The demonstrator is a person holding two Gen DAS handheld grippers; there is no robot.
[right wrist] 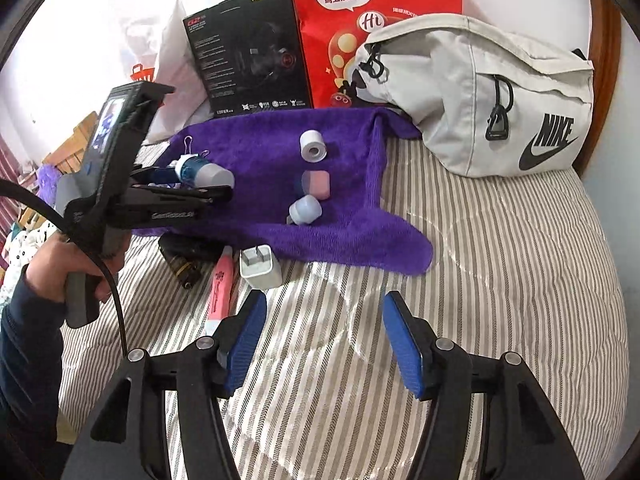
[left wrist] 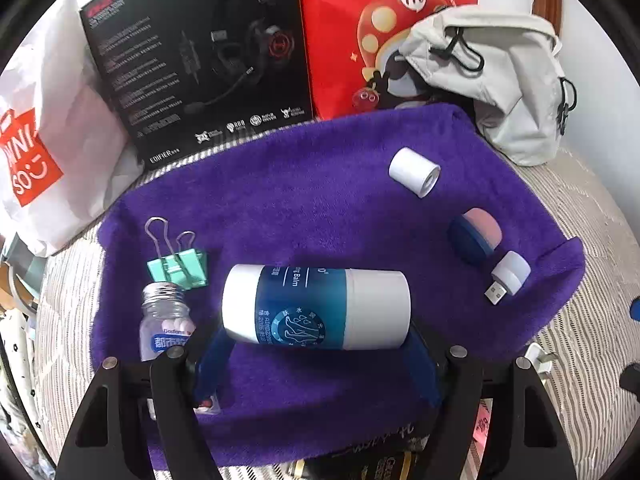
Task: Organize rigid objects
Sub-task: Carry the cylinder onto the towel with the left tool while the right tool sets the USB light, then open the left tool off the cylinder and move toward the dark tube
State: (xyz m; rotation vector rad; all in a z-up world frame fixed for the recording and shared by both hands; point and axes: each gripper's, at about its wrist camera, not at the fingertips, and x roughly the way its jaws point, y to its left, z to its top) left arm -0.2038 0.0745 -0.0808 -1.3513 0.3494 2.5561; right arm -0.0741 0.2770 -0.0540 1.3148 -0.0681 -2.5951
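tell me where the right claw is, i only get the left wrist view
Observer: The right claw is open and empty, over the striped bedding just off the purple towel's near edge.
Operator: anything loose on the bedding there
Observer: A white charger plug lies by that edge, a pink marker beside it.
Operator: how's my tube look from there
Observer: The balm tube sits crosswise in the left claw, a white end poking past the finger.
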